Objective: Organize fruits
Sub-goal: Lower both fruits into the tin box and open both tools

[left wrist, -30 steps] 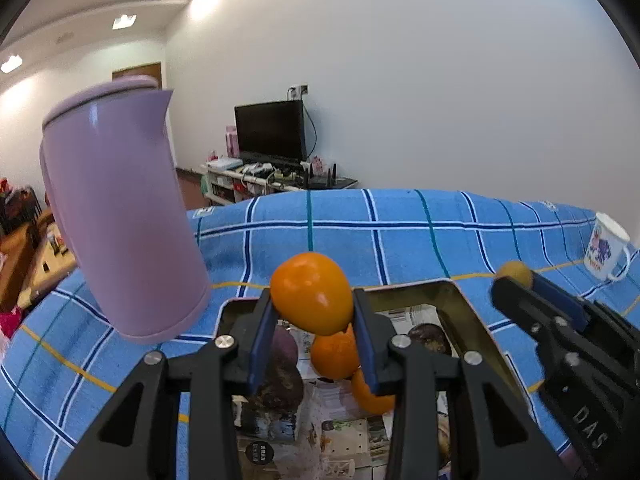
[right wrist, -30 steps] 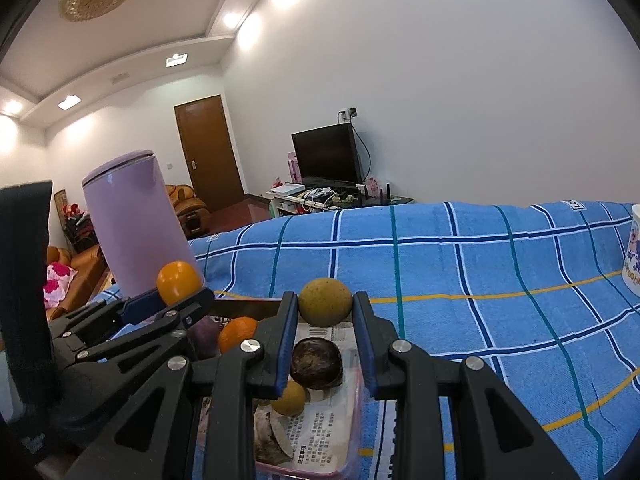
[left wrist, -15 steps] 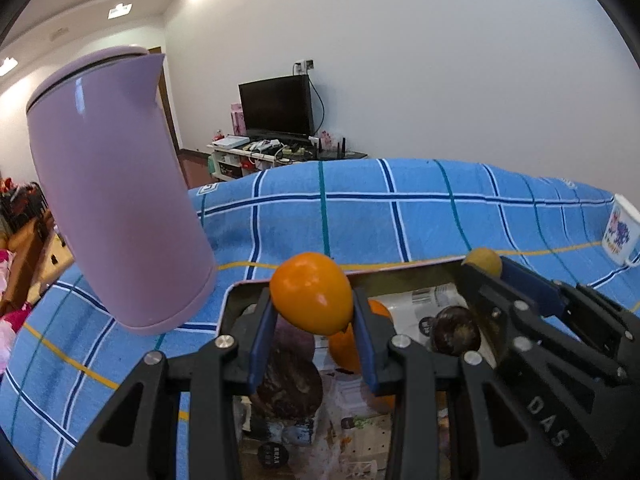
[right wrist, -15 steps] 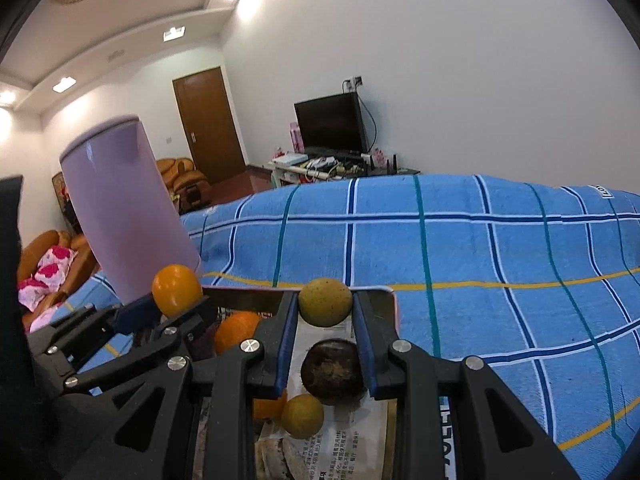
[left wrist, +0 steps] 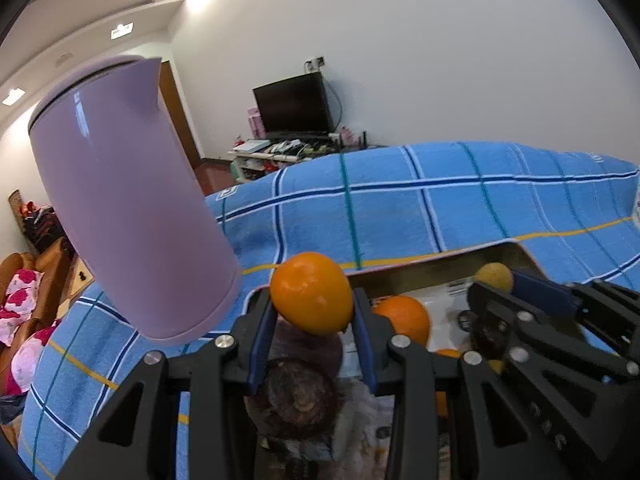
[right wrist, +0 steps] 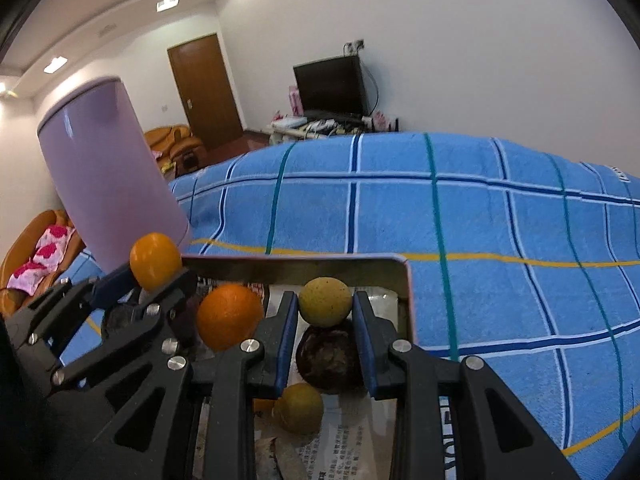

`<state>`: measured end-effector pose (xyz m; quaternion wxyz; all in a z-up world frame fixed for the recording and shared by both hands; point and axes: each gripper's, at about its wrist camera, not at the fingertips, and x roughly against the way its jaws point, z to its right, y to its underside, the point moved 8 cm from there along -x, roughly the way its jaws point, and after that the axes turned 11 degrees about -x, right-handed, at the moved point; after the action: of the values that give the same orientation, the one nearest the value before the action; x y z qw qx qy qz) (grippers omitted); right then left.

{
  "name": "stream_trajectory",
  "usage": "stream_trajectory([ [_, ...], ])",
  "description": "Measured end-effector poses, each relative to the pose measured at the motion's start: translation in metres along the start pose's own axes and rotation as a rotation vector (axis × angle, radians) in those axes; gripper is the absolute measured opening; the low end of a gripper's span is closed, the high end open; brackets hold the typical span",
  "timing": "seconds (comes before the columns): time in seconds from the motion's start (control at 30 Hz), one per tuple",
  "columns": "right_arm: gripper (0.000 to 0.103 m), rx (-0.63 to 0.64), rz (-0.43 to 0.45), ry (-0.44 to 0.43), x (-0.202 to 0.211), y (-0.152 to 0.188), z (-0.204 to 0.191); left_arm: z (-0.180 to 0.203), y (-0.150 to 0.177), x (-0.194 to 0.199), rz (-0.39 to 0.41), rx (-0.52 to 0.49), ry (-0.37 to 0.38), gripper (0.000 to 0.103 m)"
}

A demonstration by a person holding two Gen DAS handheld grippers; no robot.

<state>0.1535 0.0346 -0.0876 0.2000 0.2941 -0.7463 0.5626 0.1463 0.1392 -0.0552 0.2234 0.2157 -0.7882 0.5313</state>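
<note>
My left gripper (left wrist: 313,307) is shut on an orange fruit (left wrist: 311,293) and holds it over the left part of a metal tray (left wrist: 416,266). It also shows in the right wrist view (right wrist: 154,268). My right gripper (right wrist: 325,307) is shut on a small yellow-green fruit (right wrist: 325,301) over the tray's right part (right wrist: 404,280); it shows in the left wrist view (left wrist: 494,280). In the paper-lined tray lie an orange (right wrist: 229,322), a dark purple fruit (right wrist: 330,356), a yellow fruit (right wrist: 299,408) and another dark fruit (left wrist: 296,396).
A tall lilac kettle (left wrist: 128,200) stands just left of the tray on the blue checked cloth (right wrist: 500,220). The cloth runs far back and to the right. A TV stand and a door are in the room behind.
Both grippers have come lower and closer to the tray, still holding their fruits. The kettle looms larger at the left, and the white mug at the right has left the view.
</note>
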Motion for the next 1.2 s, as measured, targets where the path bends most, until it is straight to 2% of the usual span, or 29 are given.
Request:
stream_trajectory([
  [0.3, 0.03, 0.001, 0.004, 0.031, -0.004, -0.004, 0.002, -0.005, -0.003, -0.01, -0.03, 0.0, -0.029, 0.038],
  [0.5, 0.03, -0.006, 0.008, 0.076, -0.009, -0.008, 0.004, -0.004, -0.011, -0.019, -0.021, -0.011, -0.012, 0.038],
  [0.73, 0.03, -0.014, 0.014, 0.083, -0.009, -0.007, 0.007, -0.004, -0.013, -0.02, -0.009, -0.015, -0.007, 0.038],
  [0.87, 0.031, -0.023, 0.011, 0.053, -0.005, -0.004, 0.007, -0.003, -0.014, -0.013, 0.02, -0.024, -0.007, 0.038],
  [0.9, 0.031, -0.029, 0.013, 0.044, -0.003, -0.004, 0.007, -0.001, -0.013, -0.01, 0.02, -0.028, 0.014, 0.038],
  [1.03, 0.034, -0.107, 0.048, -0.064, 0.013, -0.005, 0.016, 0.008, -0.007, -0.002, 0.0, -0.049, 0.047, 0.038],
  [1.07, 0.037, -0.126, 0.063, -0.088, 0.018, -0.005, 0.018, 0.011, -0.007, 0.001, 0.003, -0.052, 0.06, 0.038],
  [1.13, 0.052, -0.144, 0.085, -0.115, 0.025, -0.005, 0.019, 0.014, -0.007, 0.003, 0.006, -0.048, 0.074, 0.038],
  [1.2, 0.053, -0.147, 0.112, -0.127, 0.03, -0.007, 0.018, 0.014, -0.007, 0.001, 0.004, -0.053, 0.048, 0.039],
])
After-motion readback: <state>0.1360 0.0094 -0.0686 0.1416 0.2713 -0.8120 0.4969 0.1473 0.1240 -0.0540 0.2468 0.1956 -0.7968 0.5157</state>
